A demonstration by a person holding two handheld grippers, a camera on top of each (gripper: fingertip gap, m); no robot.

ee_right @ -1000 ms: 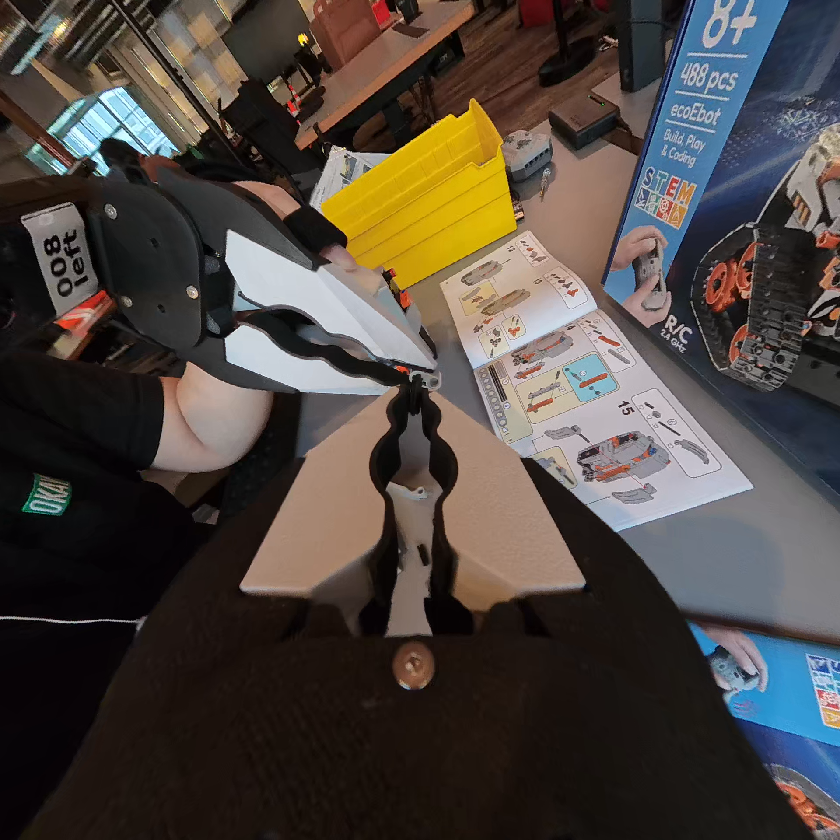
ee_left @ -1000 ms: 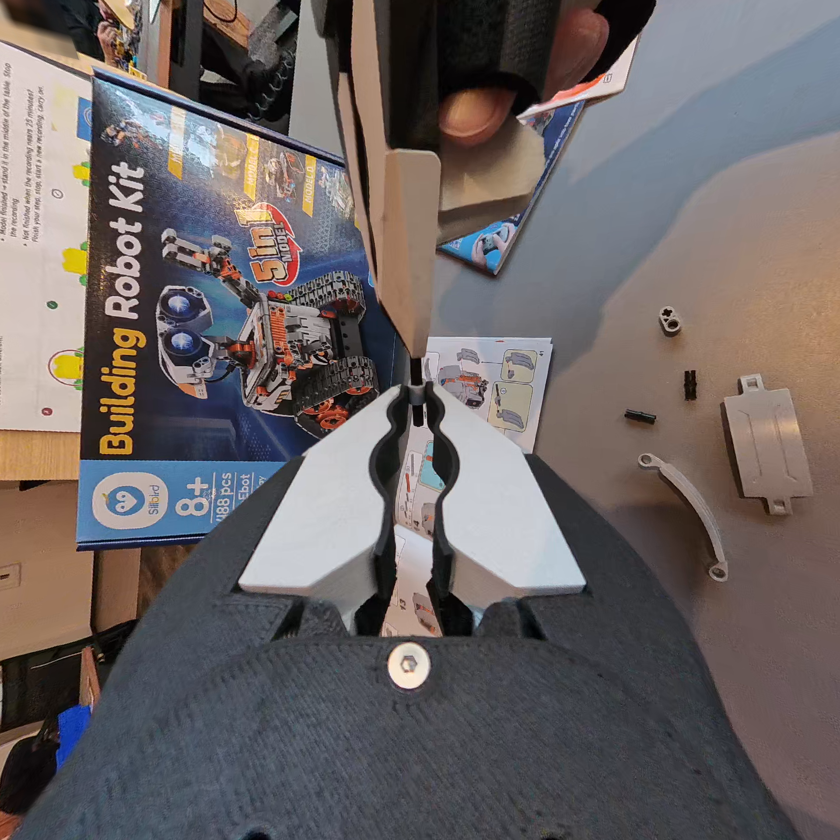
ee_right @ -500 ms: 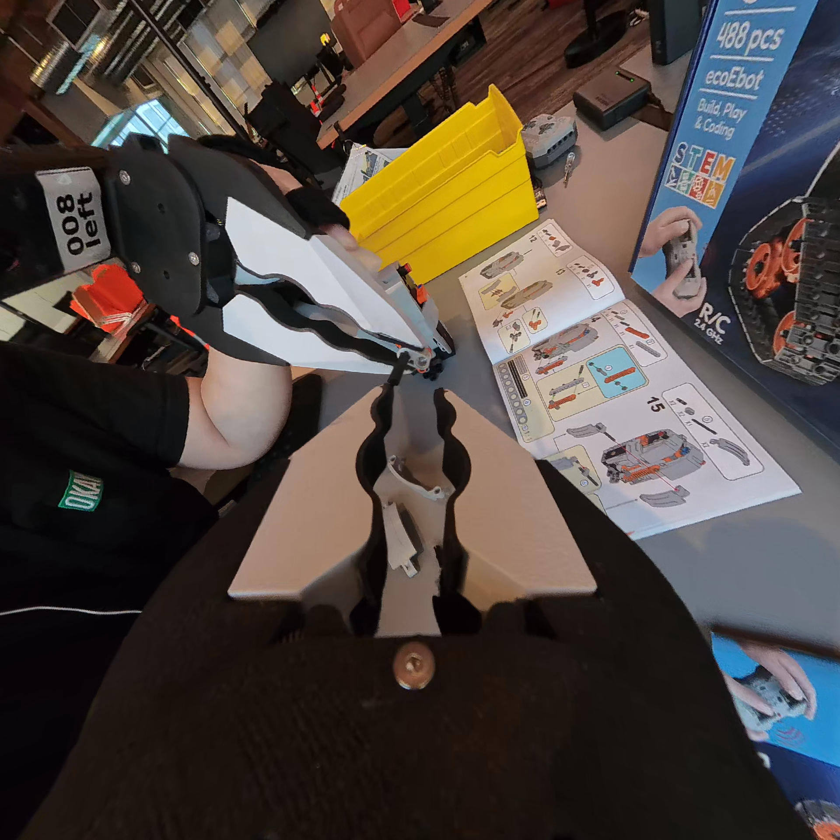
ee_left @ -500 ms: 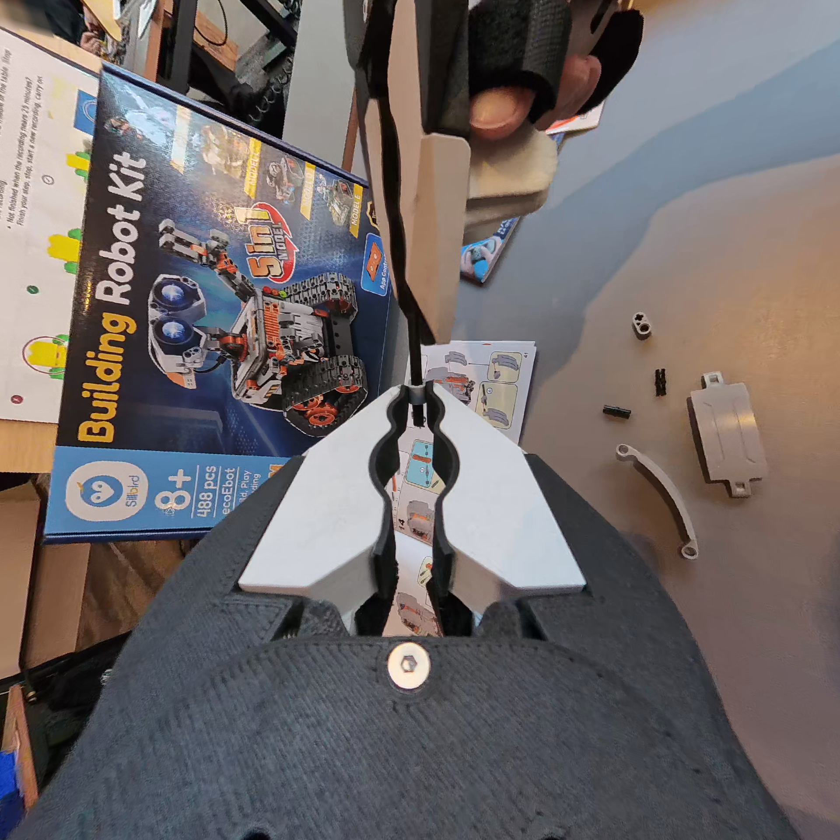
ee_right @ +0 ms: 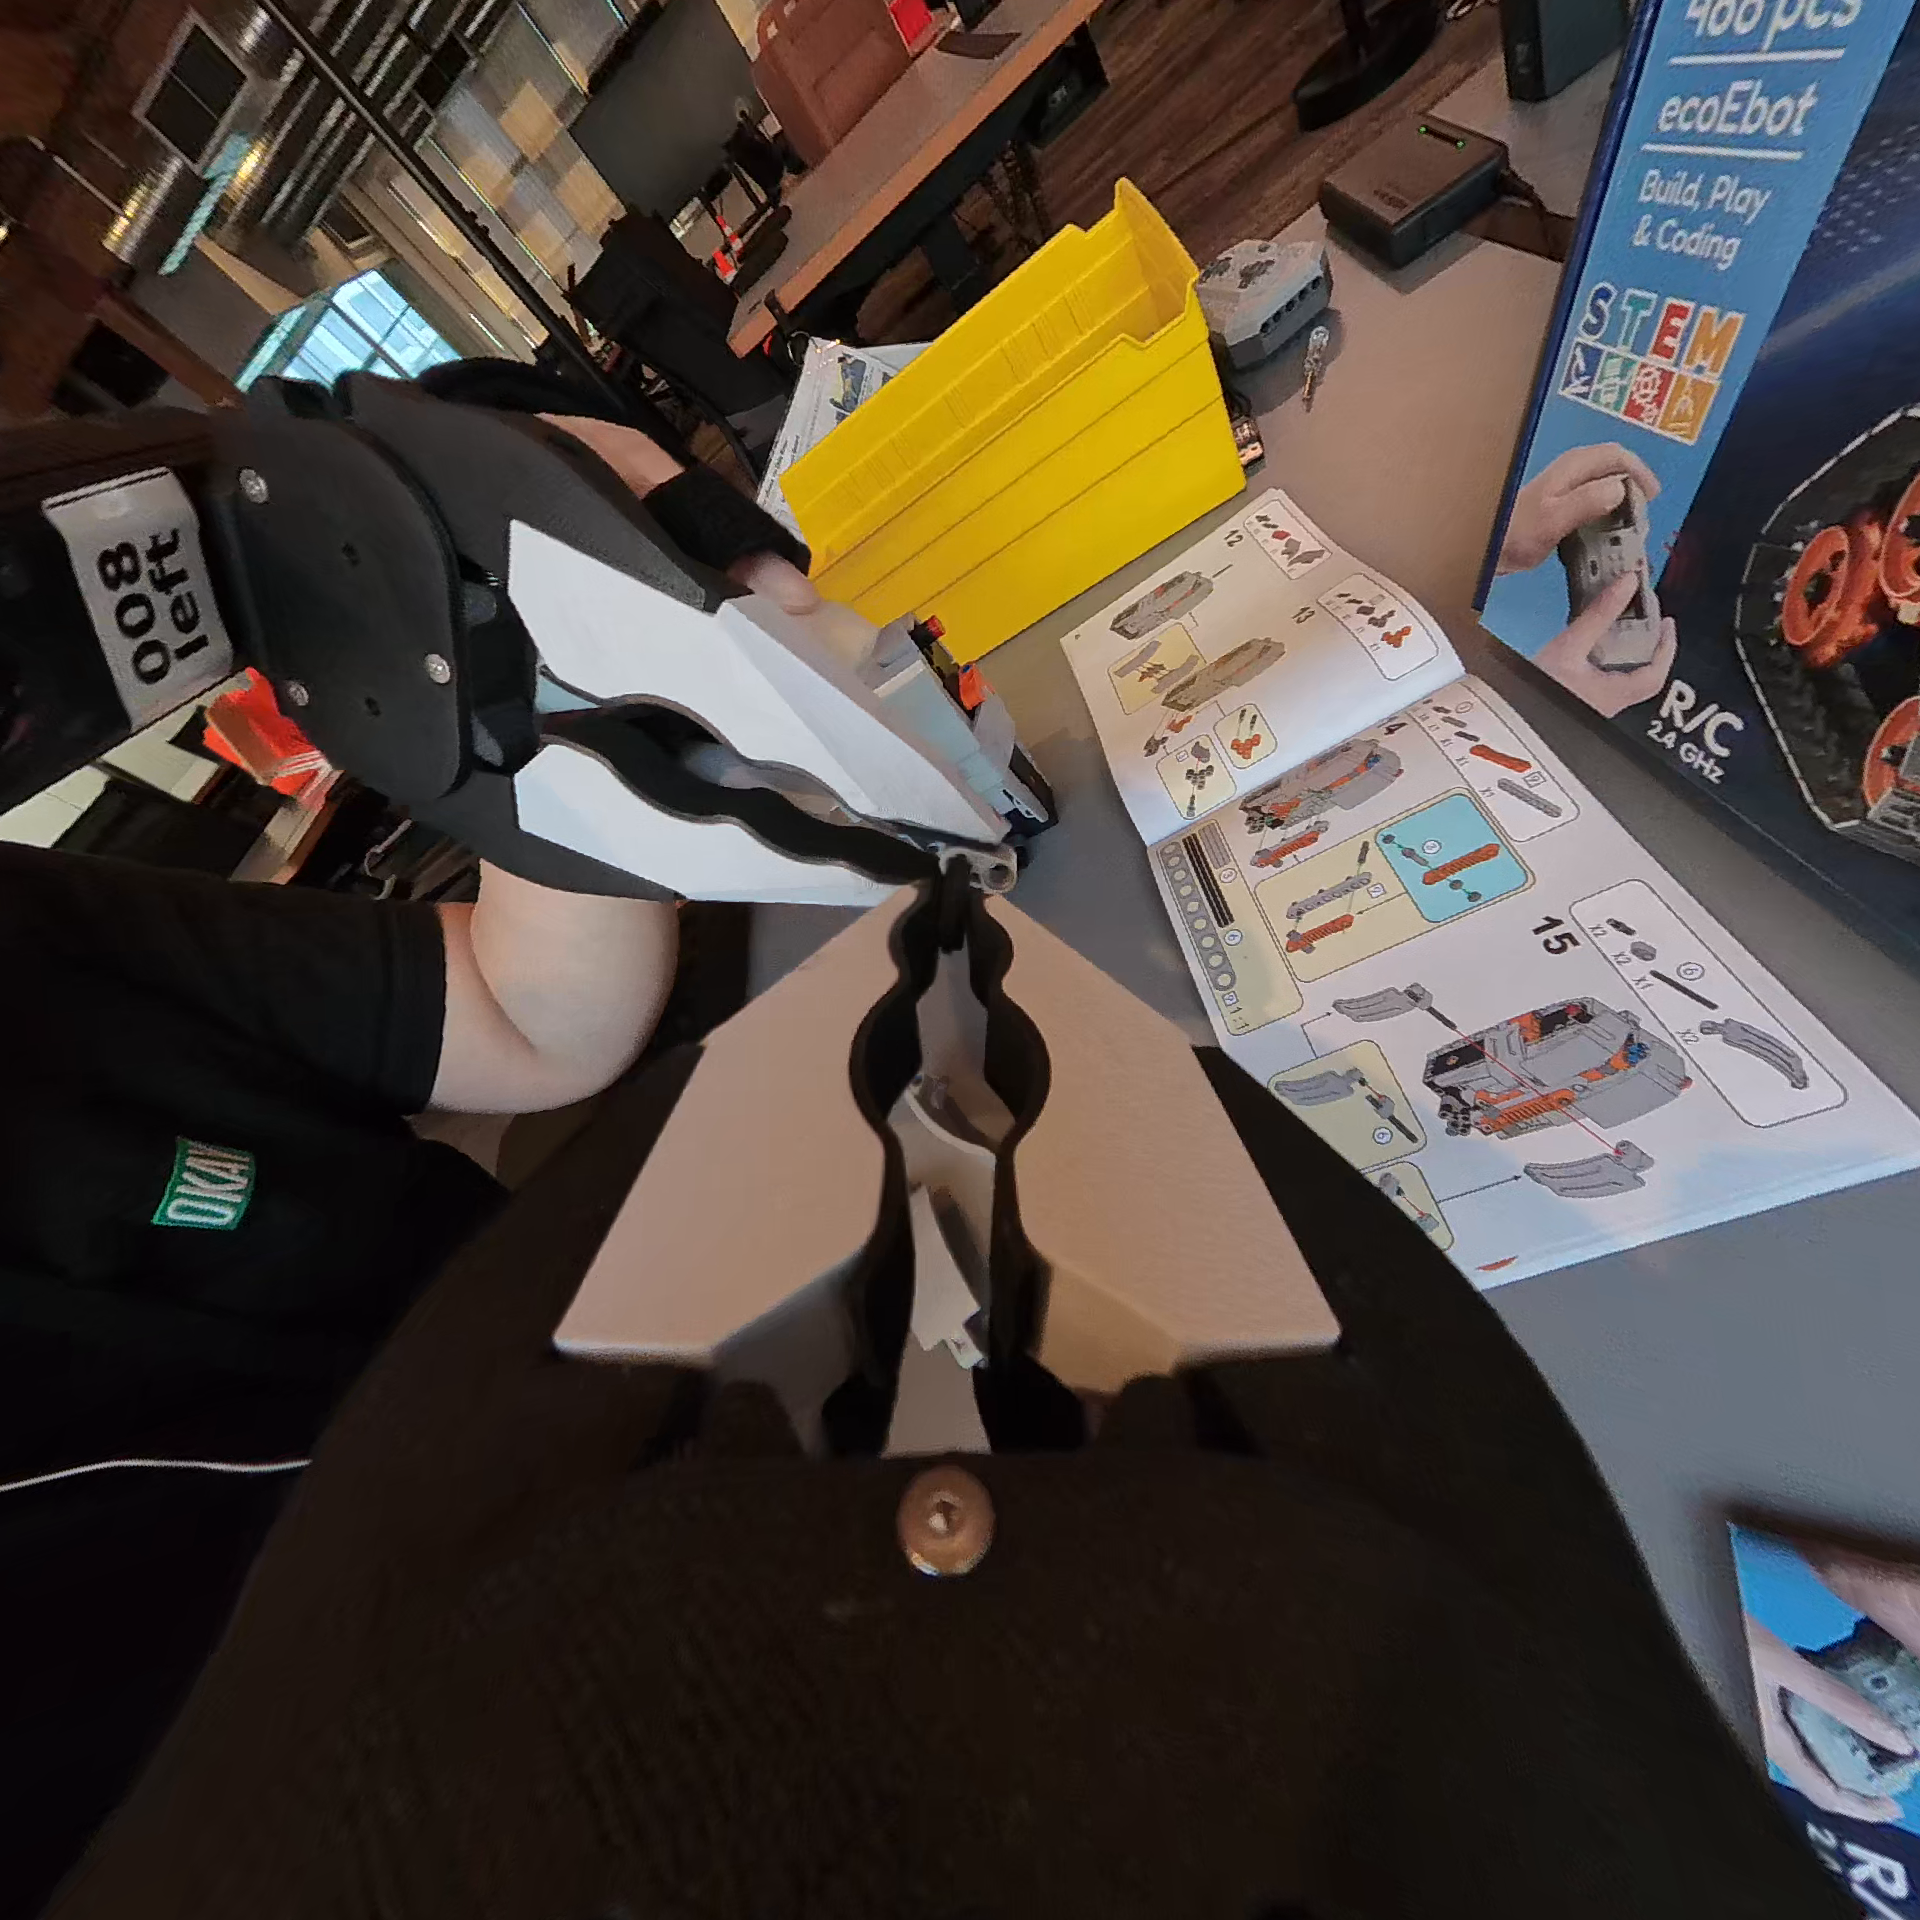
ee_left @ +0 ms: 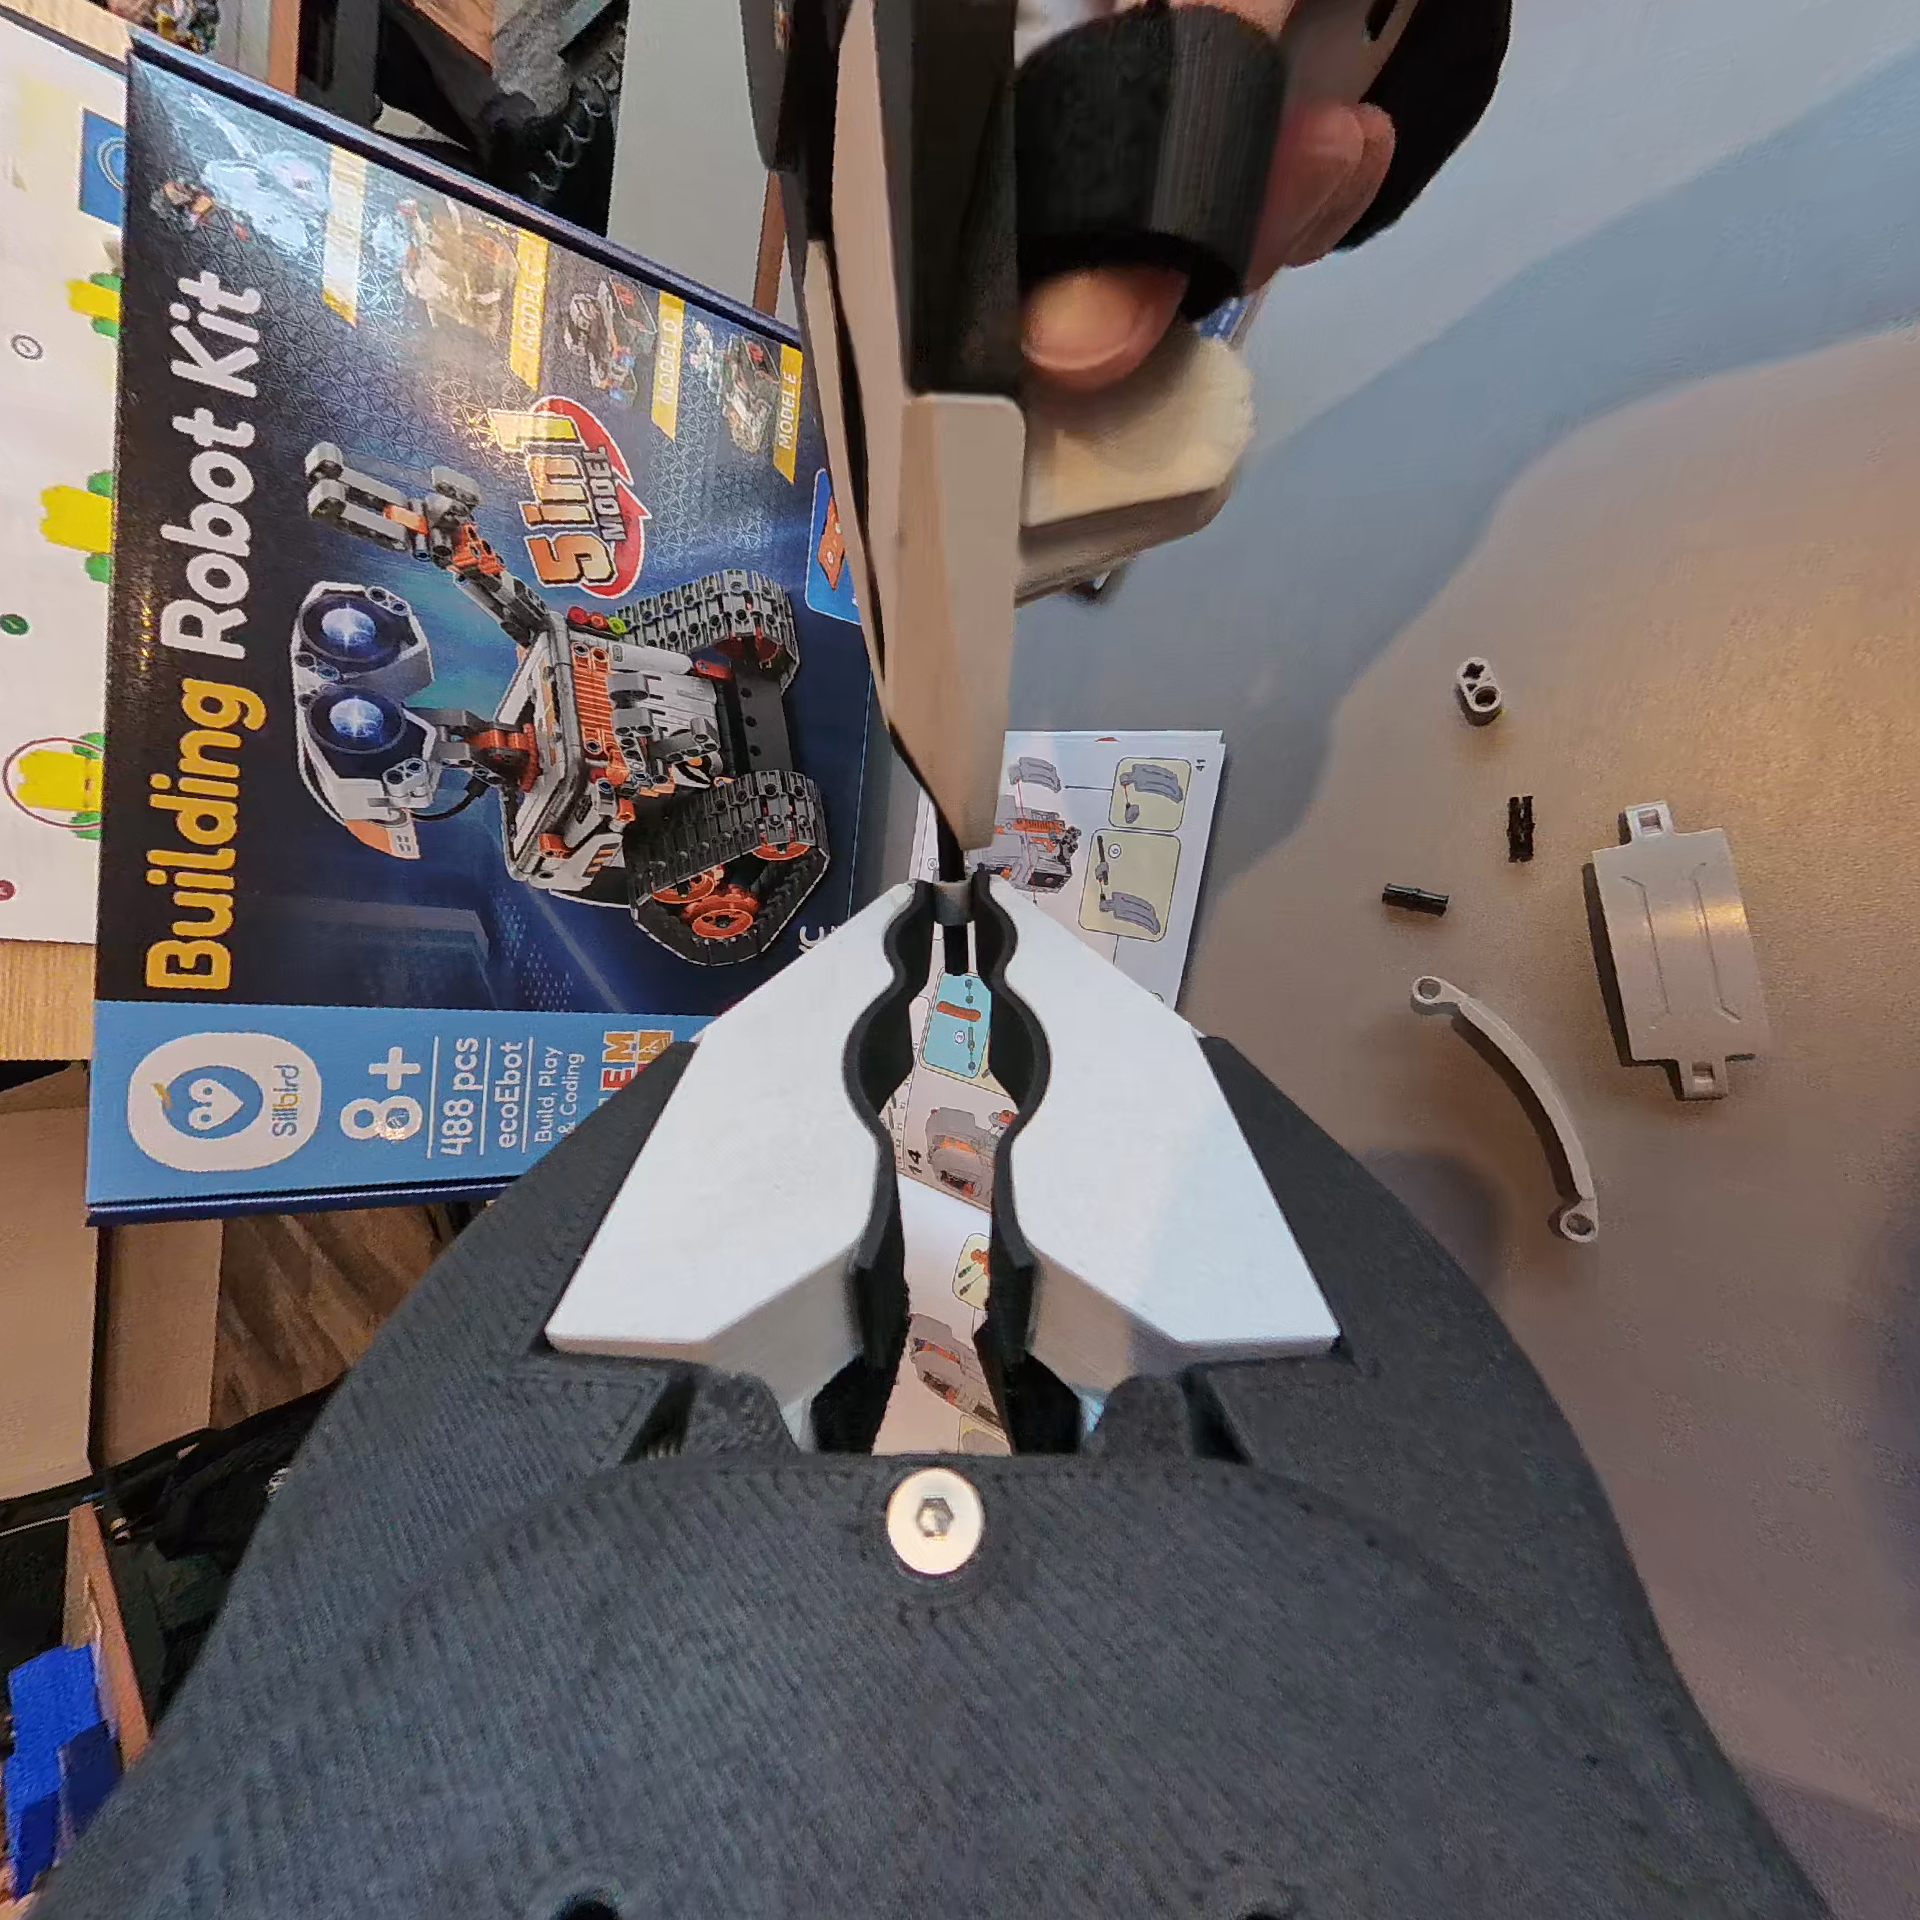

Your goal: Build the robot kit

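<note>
My left gripper (ee_left: 948, 906) is shut on a small grey connector (ee_left: 951, 900), held above the open instruction booklet (ee_left: 1127, 831). My right gripper (ee_right: 948, 916) is shut on a thin black axle (ee_right: 950, 914) and meets the left one tip to tip. The axle sits at the connector's hole (ee_right: 987, 868). In the left wrist view the right gripper (ee_left: 961, 821) comes down from above. In the right wrist view the left gripper (ee_right: 971, 868) comes in from the left. How deep the axle sits in the connector is hidden by the fingertips.
A blue kit box (ee_left: 468, 675) stands left of the booklet (ee_right: 1455, 935). Loose parts lie to the right: a curved grey piece (ee_left: 1517, 1091), a flat grey panel (ee_left: 1673, 956), two black pins (ee_left: 1415, 899) and a small grey connector (ee_left: 1478, 691). A yellow bin (ee_right: 1018, 447) stands farther back. My two grippers' fingertips are within a few centimetres of each other. From either gripper's tips it is about 15 cm to the flat grey panel (ee_left: 1673, 956).
My right gripper was shut a second ago, opened half a second ago, and is shut again on the black axle at the connector. My left gripper kept its hold.
</note>
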